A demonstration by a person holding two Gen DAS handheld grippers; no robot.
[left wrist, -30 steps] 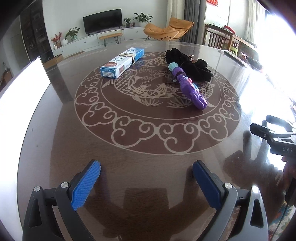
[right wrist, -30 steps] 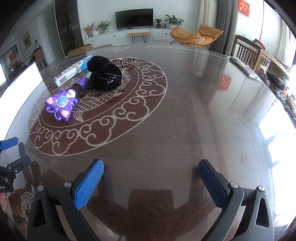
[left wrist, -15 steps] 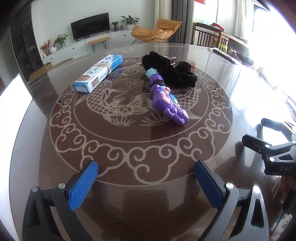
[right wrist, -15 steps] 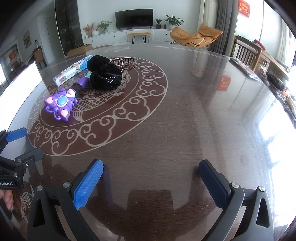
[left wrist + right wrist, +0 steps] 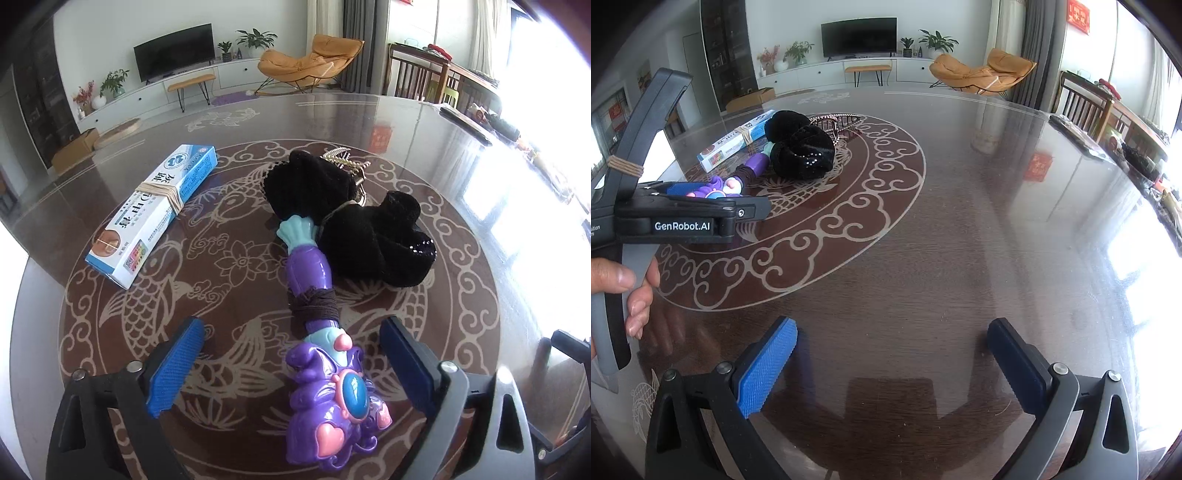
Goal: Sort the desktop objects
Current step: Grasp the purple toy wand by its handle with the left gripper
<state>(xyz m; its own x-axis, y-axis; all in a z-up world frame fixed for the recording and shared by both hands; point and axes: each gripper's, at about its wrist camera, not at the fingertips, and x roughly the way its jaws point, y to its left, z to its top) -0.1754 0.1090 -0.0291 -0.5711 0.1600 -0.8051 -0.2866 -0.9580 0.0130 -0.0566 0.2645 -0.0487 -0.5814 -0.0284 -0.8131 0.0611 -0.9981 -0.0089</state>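
Note:
A purple toy wand point(image 5: 325, 354) with pink hearts lies on the round dark table point(image 5: 461, 155); its head sits between the fingers of my open left gripper point(image 5: 291, 354). A black fabric hair bow point(image 5: 354, 221) with a metal comb lies just beyond the wand's handle. A blue and white toothpaste box point(image 5: 155, 214) lies to the left. My right gripper point(image 5: 890, 354) is open and empty over bare table, apart from the objects. In the right wrist view the left gripper point(image 5: 676, 218) covers the wand point(image 5: 746, 173); the bow point(image 5: 801, 147) and box point(image 5: 735, 144) lie beyond.
The table has a pale swirl and fish pattern under glass. A dark flat item point(image 5: 465, 125) lies near the far right edge. Chairs point(image 5: 417, 77) stand beyond the table. A hand point(image 5: 624, 291) holds the left gripper's handle.
My left gripper has moved forward over the table until the wand's head lies between its open fingers. The right gripper has stayed in place.

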